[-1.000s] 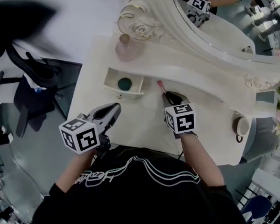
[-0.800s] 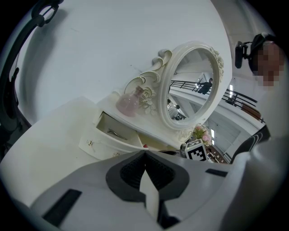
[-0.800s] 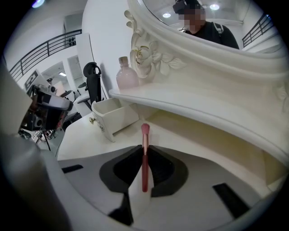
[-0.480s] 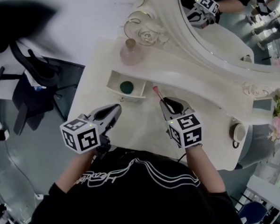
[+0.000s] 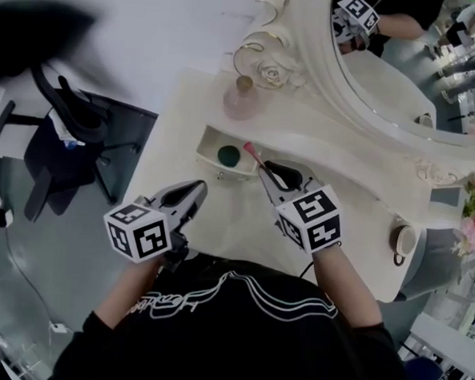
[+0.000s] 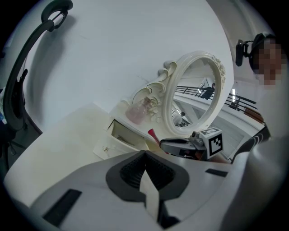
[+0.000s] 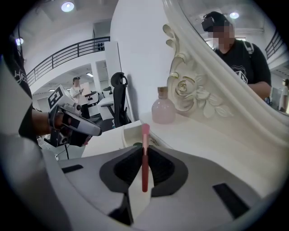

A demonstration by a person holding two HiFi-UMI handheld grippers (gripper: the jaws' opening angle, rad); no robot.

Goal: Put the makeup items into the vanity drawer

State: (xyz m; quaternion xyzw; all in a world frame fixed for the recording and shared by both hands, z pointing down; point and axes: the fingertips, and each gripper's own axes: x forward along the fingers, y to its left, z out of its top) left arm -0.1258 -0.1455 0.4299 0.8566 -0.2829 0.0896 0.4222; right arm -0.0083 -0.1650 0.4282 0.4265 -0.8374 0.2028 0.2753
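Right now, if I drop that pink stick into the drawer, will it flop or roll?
Probably stiff: the pink stick juts straight from the right claw without sagging. It looks slim and round, so it may roll, though the drawer walls should stop it. Likely light.

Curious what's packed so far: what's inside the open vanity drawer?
One round dark green item lies in the drawer. The pink stick held by the right gripper covers its right end, so that part is unseen.
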